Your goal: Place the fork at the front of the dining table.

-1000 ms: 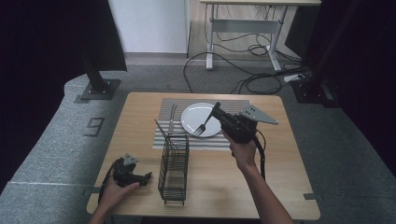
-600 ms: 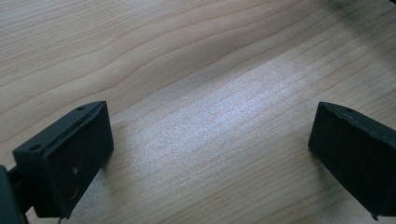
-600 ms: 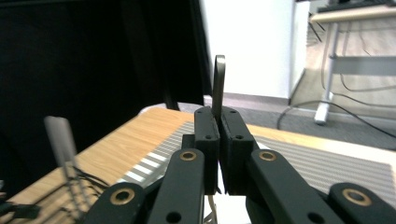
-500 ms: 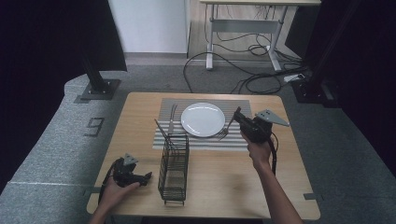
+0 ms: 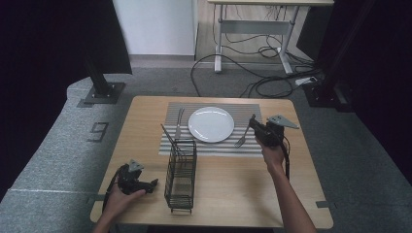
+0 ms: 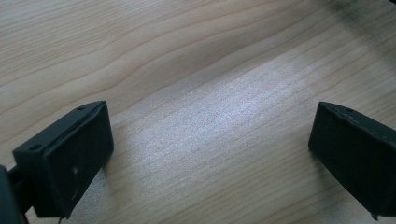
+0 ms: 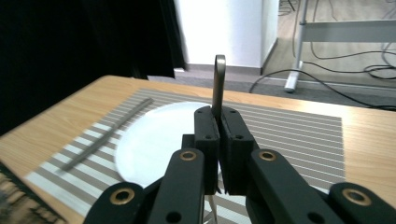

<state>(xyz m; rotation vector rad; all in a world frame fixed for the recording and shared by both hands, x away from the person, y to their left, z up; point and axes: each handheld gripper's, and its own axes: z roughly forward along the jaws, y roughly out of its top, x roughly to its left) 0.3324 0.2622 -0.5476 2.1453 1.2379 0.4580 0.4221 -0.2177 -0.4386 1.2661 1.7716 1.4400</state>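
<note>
1. The left gripper (image 5: pixel 151 183) rests on the table (image 5: pixel 228 184), jaws wide apart with nothing between them.
2. A wire rack (image 5: pixel 180 175) stands just beside it.
3. The right gripper (image 5: pixel 252 122) is clamped on a fork (image 5: pixel 242 139) over the striped mat (image 5: pixel 243 114), right of the plate (image 5: pixel 211 124).

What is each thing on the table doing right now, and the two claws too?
Right claw: shut on a fork.
Held fork: tilted, tines down over the mat beside the plate.
Left claw: open, nothing between its jaws, low over bare table.
Plate: bare, flat on the striped mat.
Other fork: lying flat on the mat, left of the plate.
Wire basket: upright.
</note>
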